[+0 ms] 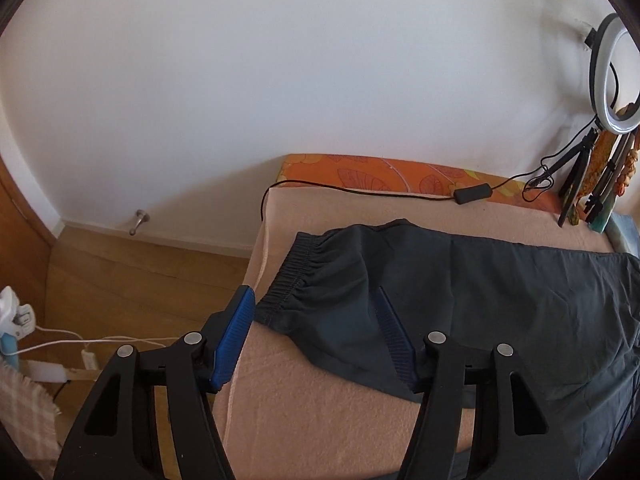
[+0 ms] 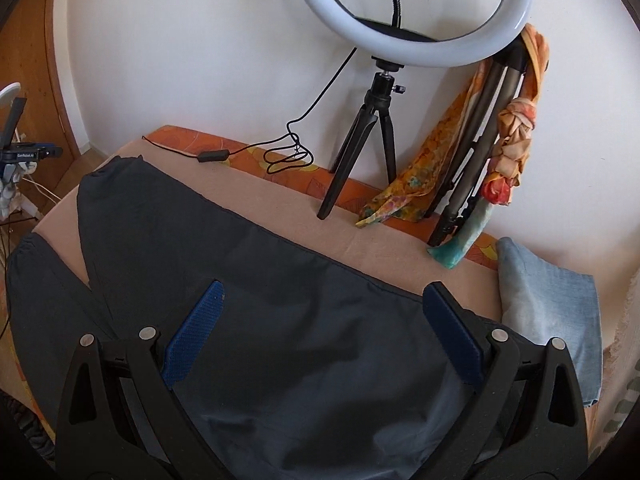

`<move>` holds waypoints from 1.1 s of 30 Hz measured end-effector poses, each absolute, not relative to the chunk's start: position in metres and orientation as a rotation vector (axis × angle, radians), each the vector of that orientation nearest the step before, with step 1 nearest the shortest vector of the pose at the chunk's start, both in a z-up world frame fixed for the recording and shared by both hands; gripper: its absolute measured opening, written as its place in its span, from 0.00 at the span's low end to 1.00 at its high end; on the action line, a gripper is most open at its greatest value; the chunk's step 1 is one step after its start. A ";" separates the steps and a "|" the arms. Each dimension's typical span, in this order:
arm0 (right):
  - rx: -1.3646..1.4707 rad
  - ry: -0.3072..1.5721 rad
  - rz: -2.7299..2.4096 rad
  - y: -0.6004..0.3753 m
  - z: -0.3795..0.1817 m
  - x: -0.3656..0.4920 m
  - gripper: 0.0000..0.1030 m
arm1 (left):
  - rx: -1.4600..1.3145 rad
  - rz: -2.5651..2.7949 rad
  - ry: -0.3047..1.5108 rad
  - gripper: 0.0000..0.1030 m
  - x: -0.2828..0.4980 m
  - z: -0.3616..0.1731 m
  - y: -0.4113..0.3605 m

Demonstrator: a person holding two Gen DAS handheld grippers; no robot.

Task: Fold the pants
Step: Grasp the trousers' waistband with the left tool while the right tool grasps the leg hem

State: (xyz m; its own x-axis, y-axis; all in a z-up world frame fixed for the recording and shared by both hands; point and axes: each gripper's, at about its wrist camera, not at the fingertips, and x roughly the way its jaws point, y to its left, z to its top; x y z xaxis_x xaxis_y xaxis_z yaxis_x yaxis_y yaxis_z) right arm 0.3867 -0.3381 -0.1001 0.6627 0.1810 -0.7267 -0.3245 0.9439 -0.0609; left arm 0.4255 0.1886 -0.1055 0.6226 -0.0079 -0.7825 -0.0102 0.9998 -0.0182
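Pants (image 1: 500,292) lie flat on the blanket-covered bed (image 1: 320,420), both grippers parted and empty above them, the left gripper (image 1: 316,340) straddling a cuff, the right gripper (image 2: 320,332) over the seat: grasping seems next, needing closure on cloth.

- You have one pair of dark pants (image 2: 248,280) on the bed.
- One ring light (image 2: 412,12), far side.
- Two tripods.
- One folded blue cloth (image 2: 548,312), right.
- Two grippers.

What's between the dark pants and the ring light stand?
In the right wrist view, only bare tan blanket lies between the pants and the ring light stand.
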 end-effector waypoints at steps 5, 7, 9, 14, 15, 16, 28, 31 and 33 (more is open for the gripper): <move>-0.242 0.879 0.331 -0.321 -0.148 0.436 0.98 | 0.020 0.015 0.969 0.60 0.478 -0.140 0.183; -0.269 0.896 0.346 -0.316 -0.164 0.453 0.98 | 0.017 0.026 0.990 0.60 0.499 -0.151 0.184; -0.268 0.925 0.379 -0.313 -0.179 0.469 0.98 | 0.003 0.037 0.998 0.60 0.513 -0.160 0.185; -0.286 0.966 0.443 -0.305 -0.206 0.494 0.98 | 0.047 0.065 1.021 0.60 0.534 -0.179 0.180; -0.285 0.974 0.458 -0.305 -0.209 0.496 0.98 | 0.042 0.061 1.026 0.60 0.535 -0.182 0.180; -0.286 0.981 0.468 -0.304 -0.212 0.499 0.98 | 0.039 0.055 1.031 0.60 0.536 -0.184 0.179; -0.265 1.049 0.465 -0.322 -0.235 0.518 0.98 | 0.042 0.028 1.010 0.46 0.539 -0.195 0.176; -0.224 1.053 0.481 -0.327 -0.235 0.514 0.85 | 0.065 0.022 0.990 0.27 0.537 -0.194 0.172; -0.233 1.040 0.508 -0.325 -0.230 0.507 0.67 | 0.082 0.026 0.987 0.24 0.537 -0.195 0.172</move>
